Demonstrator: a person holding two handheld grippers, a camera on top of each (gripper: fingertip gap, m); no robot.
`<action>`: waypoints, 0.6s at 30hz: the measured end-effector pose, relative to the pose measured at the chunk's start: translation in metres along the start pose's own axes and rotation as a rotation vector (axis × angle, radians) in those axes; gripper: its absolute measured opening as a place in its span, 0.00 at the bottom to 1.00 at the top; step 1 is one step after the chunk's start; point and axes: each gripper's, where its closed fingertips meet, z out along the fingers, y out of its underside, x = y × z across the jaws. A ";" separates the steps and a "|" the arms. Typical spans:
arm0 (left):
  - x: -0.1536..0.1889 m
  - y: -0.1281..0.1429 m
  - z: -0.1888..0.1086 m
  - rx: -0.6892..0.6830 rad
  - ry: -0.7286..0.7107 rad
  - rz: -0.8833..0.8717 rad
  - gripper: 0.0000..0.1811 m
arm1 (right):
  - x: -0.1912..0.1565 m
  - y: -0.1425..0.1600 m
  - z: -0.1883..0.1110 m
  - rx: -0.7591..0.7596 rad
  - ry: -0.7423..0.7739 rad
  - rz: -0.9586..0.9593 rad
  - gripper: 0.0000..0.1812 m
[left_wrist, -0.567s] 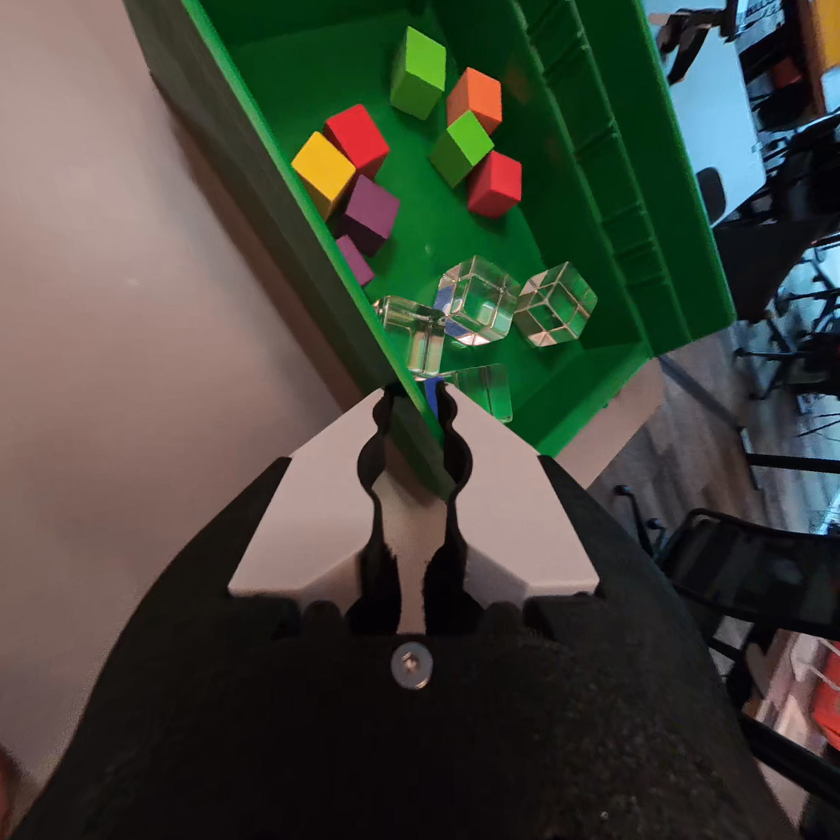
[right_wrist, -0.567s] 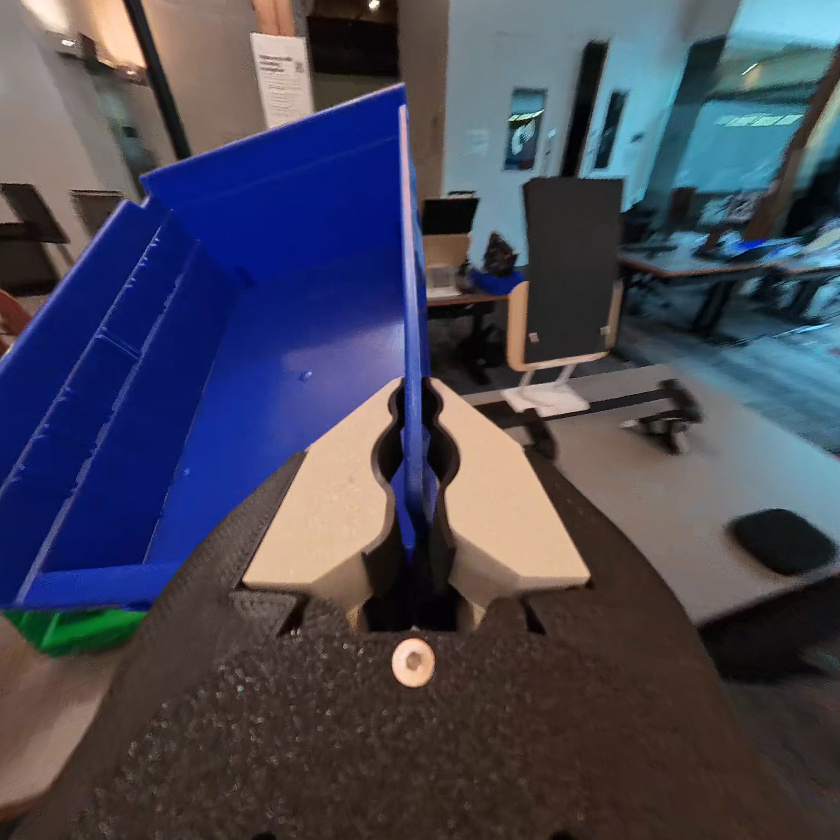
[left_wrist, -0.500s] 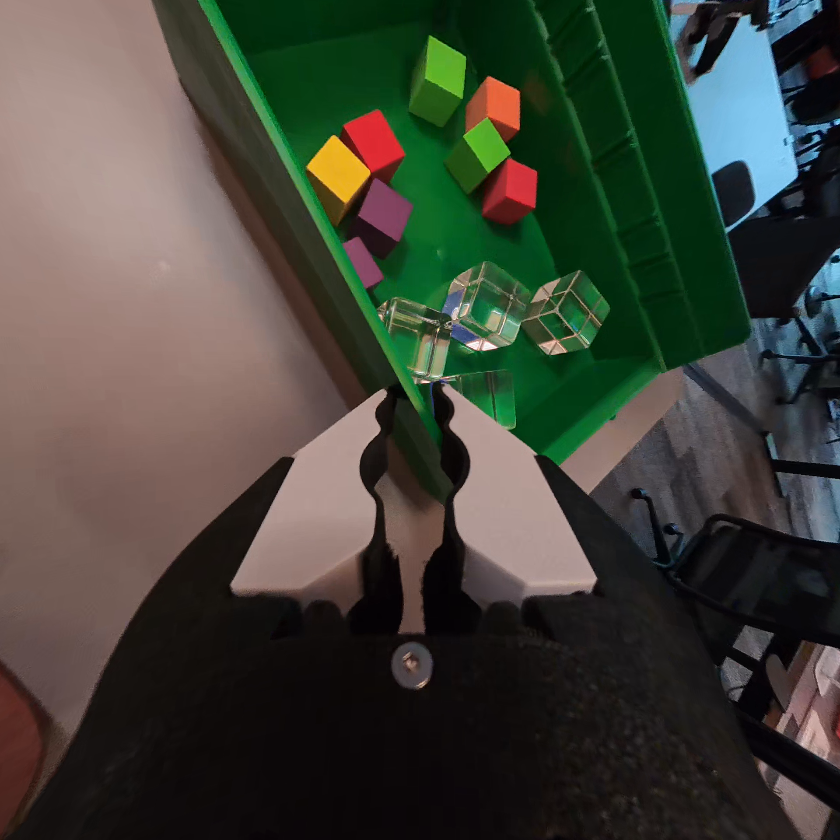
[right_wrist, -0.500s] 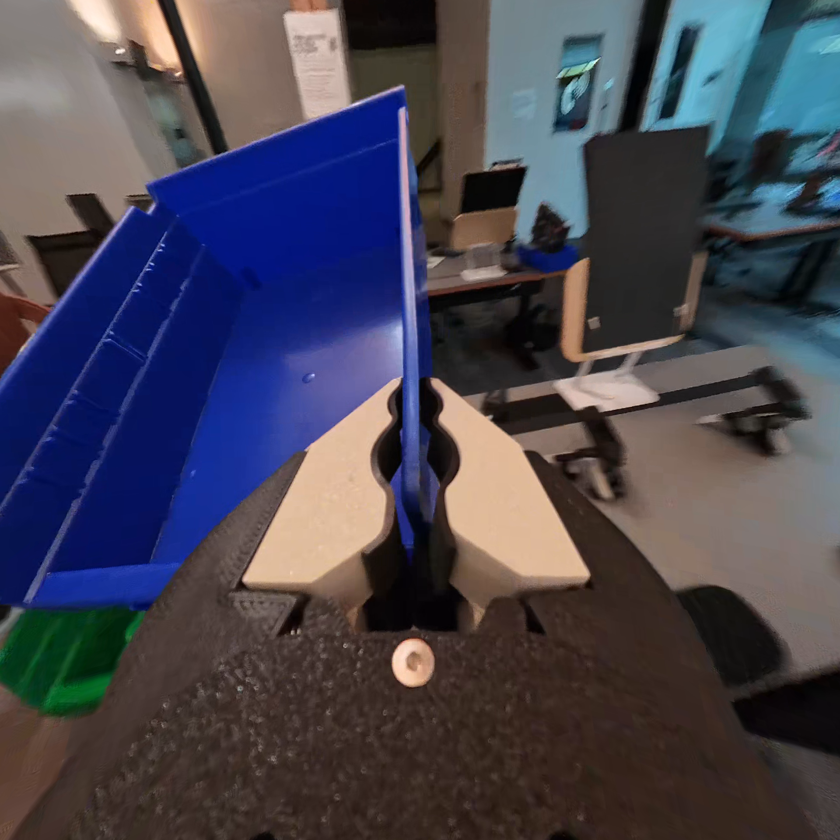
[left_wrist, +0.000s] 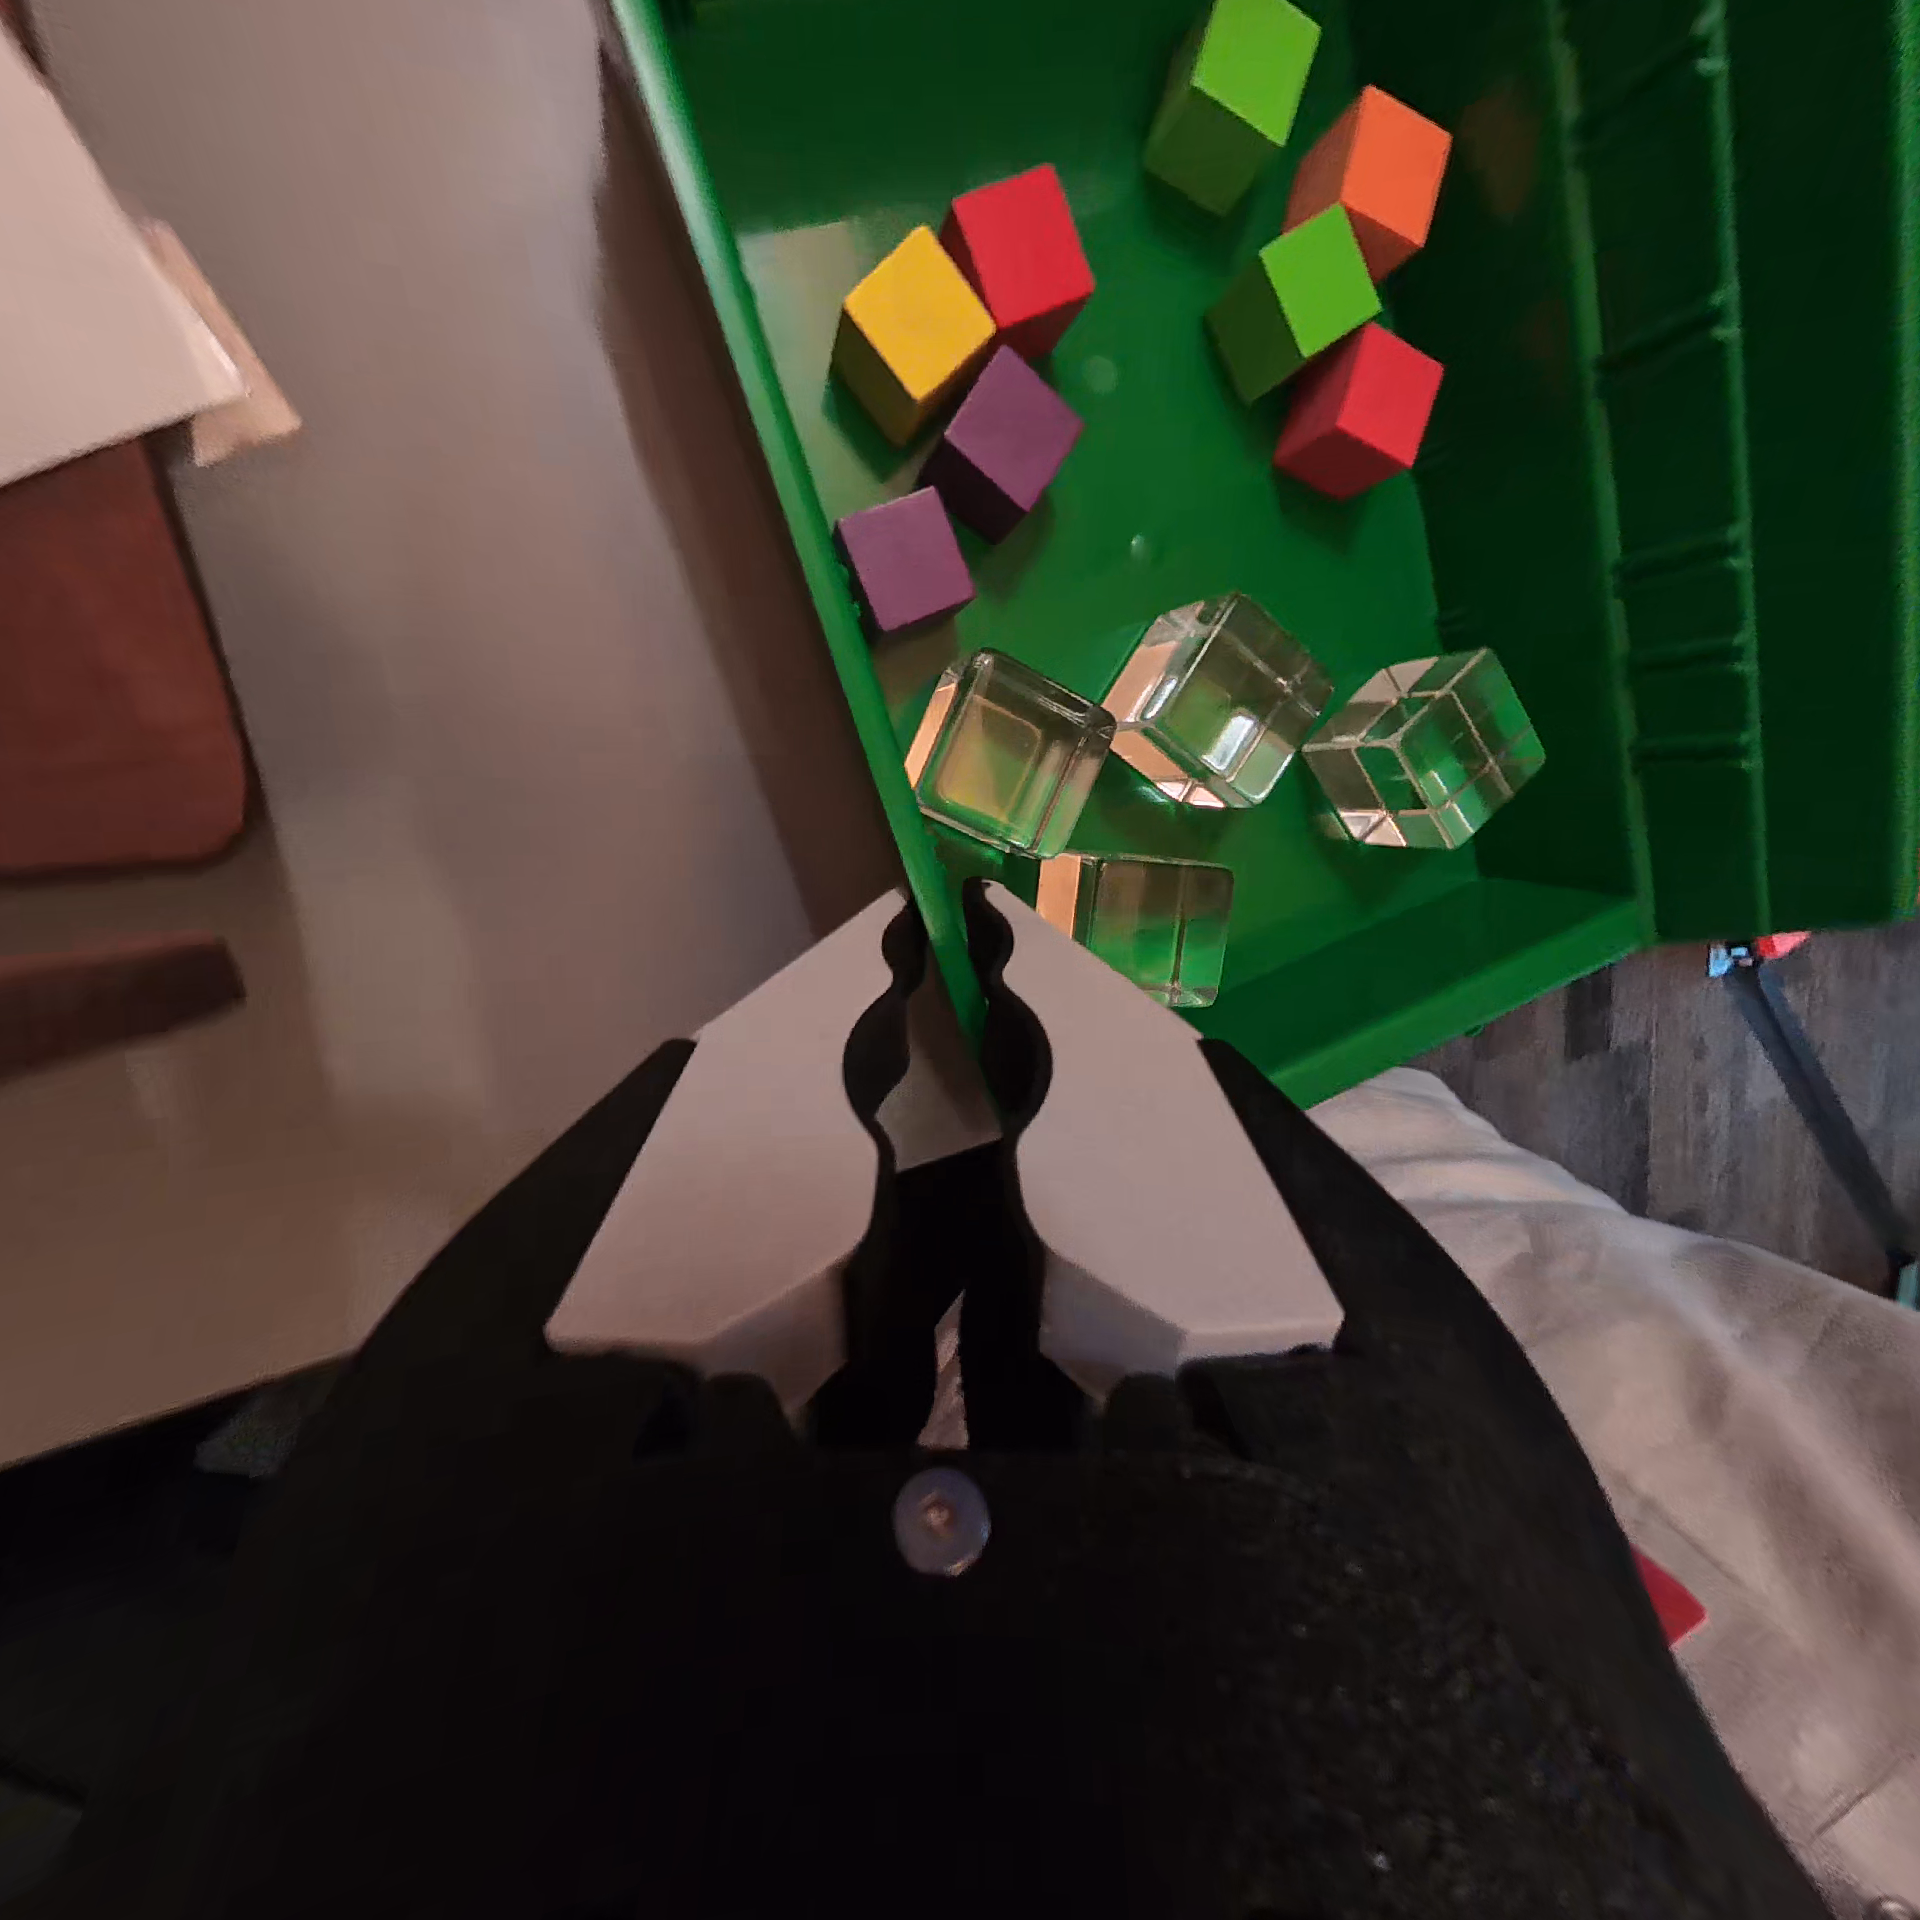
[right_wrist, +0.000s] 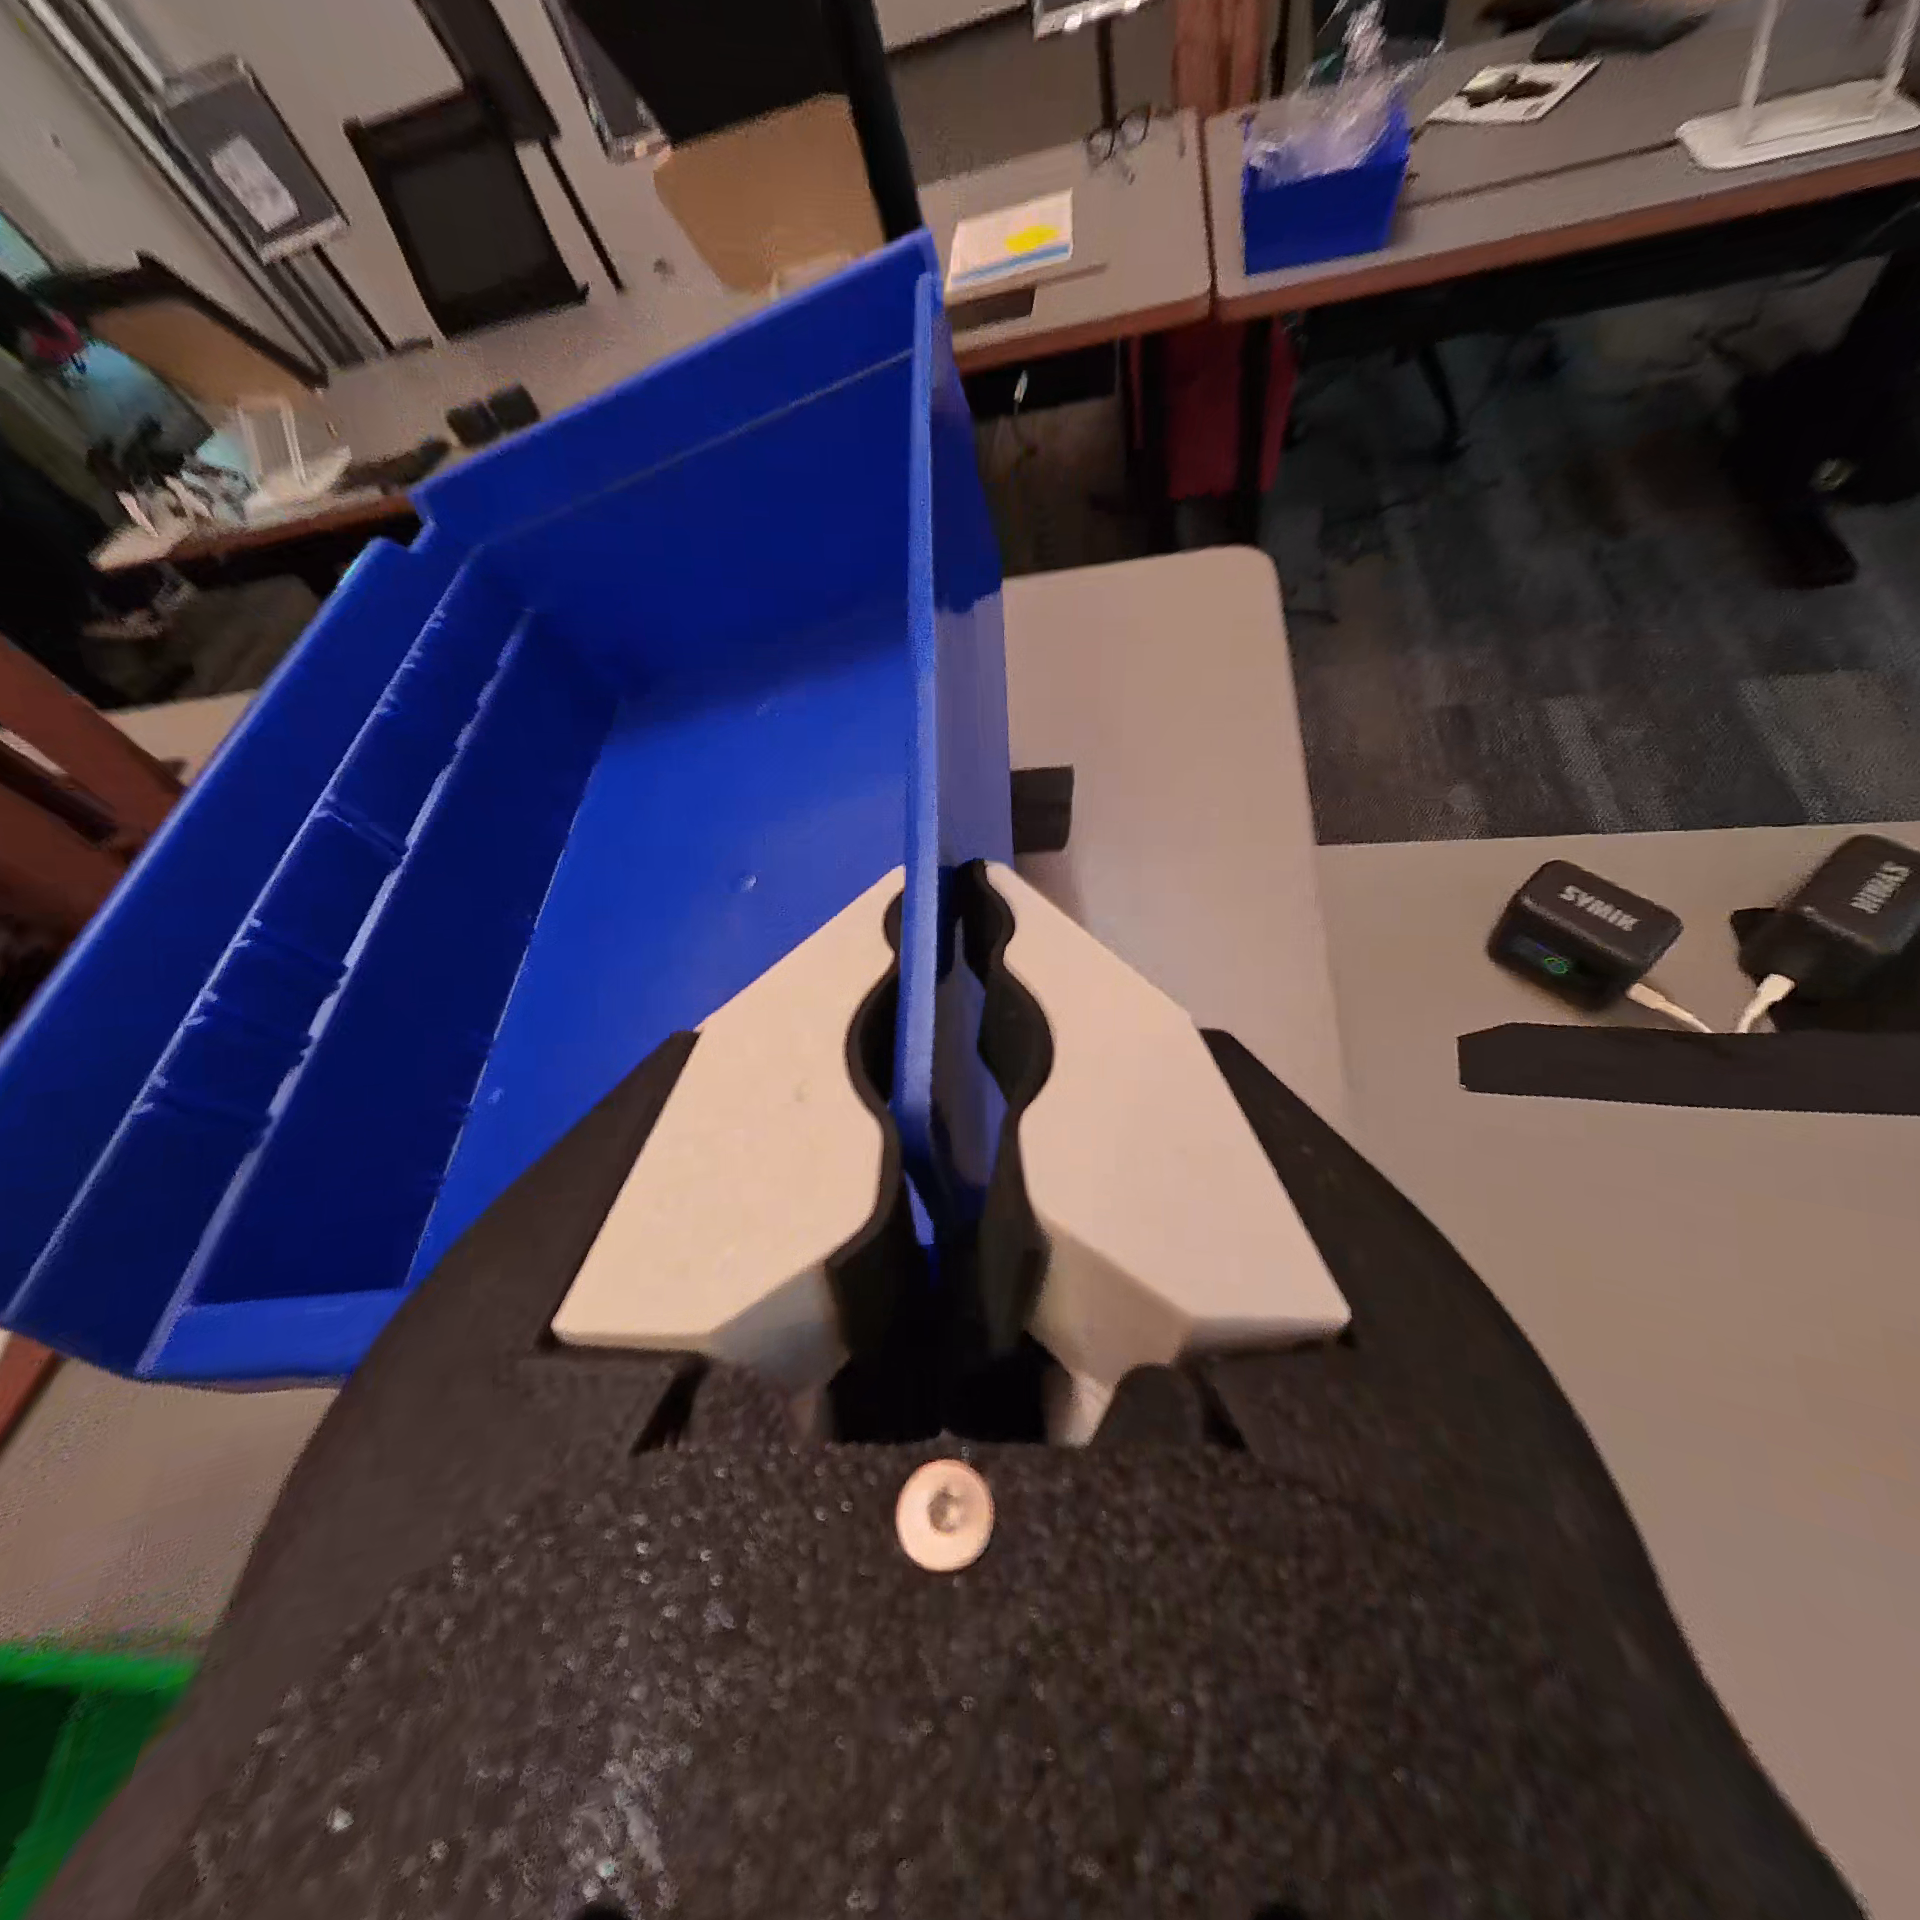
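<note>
L gripper (left_wrist: 940, 902) is clenched on the side wall of the green bin (left_wrist: 1704, 520), whose long axis runs away from the camera; inside lie 8 coloured cubes: 1 yellow (left_wrist: 914, 327), 2 red, 2 purple, 2 green, 1 orange. Nearer the gripper are 4 clear cubes (left_wrist: 1216, 712). R gripper (right_wrist: 940, 883) is clamped on the blue bin (right_wrist: 665, 831) wall, bin empty inside, tilted above the grey table (right_wrist: 1558, 1299), long axis also pointing away from the camera.

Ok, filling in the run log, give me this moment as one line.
left hand-held gripper: shut on green bin wall | right hand-held gripper: shut on blue bin wall | green bin: coloured and clear cubes
</note>
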 end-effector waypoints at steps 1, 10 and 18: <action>0.000 0.001 0.000 0.002 -0.015 -0.024 0.04 | -0.004 0.009 0.010 -0.013 -0.001 -0.014 0.03; -0.003 0.000 0.002 -0.015 -0.123 -0.075 0.03 | -0.012 0.063 0.043 -0.028 -0.039 0.035 0.03; -0.006 -0.002 0.012 -0.039 -0.097 -0.117 0.04 | -0.005 0.058 -0.005 0.031 -0.141 -0.040 0.33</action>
